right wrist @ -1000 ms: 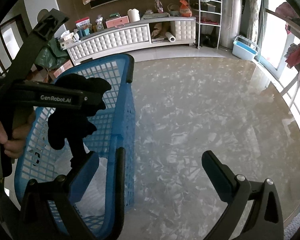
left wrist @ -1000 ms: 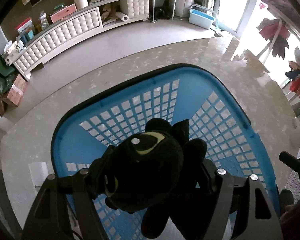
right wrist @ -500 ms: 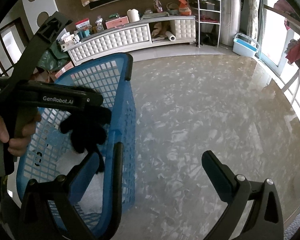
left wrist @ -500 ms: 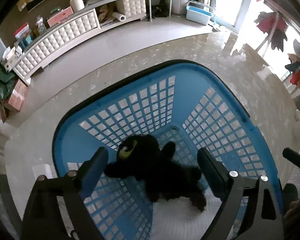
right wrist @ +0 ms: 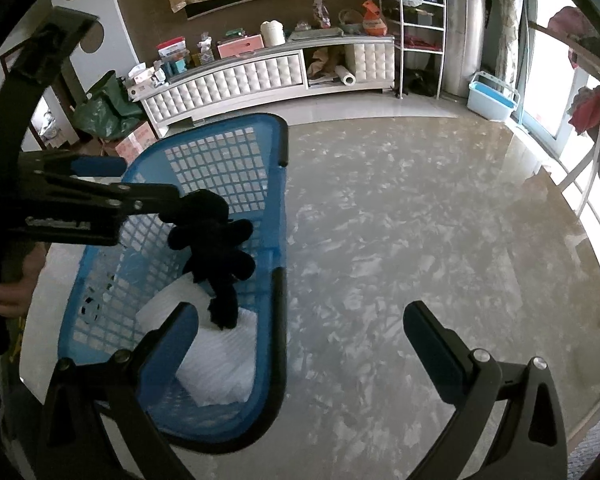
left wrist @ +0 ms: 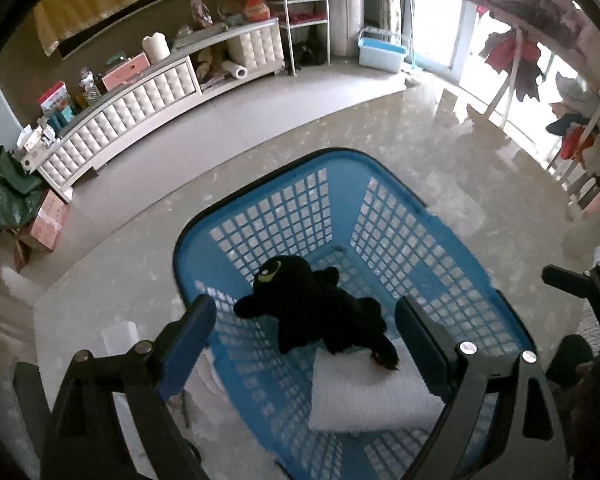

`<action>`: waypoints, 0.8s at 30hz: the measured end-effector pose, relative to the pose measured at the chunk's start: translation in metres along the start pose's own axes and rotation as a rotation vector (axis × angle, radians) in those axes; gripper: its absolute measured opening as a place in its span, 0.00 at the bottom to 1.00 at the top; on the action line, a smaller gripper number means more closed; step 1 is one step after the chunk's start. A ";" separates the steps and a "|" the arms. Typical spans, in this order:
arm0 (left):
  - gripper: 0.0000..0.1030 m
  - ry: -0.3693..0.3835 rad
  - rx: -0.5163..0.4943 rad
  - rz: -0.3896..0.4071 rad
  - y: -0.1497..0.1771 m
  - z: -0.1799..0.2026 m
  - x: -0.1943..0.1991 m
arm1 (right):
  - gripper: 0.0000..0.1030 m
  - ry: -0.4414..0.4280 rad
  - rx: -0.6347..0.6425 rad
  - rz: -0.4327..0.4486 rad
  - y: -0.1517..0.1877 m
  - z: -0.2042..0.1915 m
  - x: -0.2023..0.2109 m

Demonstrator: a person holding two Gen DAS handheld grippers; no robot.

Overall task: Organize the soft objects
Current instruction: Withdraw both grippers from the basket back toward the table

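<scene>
Left gripper (left wrist: 304, 320) jaws spread wide, empty, above the blue basket (left wrist: 384, 216); right gripper (right wrist: 300, 328) likewise wide, holding nothing. Black plush toy (left wrist: 316, 304) lies in basket, head far-left, tail on the white cloth (left wrist: 372, 396) near-right.

Black tool (left wrist: 304, 332) frame; blue finger pads (left wrist: 188, 340); silver screws (left wrist: 468, 347).

Black plush toy (left wrist: 316, 312) with a yellow-green eye, sprawled low centre of the left wrist view inside the blue lattice basket (left wrist: 384, 240), head toward upper left, hind end resting on a folded white cloth (left wrist: 372, 396).
</scene>
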State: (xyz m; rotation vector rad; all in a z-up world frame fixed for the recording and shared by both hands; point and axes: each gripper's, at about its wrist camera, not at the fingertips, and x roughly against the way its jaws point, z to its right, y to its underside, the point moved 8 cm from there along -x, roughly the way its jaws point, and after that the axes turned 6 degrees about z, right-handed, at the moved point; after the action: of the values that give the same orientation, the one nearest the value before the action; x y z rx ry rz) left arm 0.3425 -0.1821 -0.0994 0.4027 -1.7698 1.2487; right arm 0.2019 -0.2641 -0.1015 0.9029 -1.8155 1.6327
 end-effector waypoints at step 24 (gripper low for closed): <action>1.00 -0.001 -0.029 0.165 0.068 -0.019 0.127 | 1.00 -0.030 0.073 0.052 0.002 -0.061 0.046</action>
State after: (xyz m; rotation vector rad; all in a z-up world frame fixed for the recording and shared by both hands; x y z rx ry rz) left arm 0.2366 -0.1077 -0.0336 0.2442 -1.8498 1.3349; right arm 0.1685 -0.2094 -0.0602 0.9240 -1.8238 1.7368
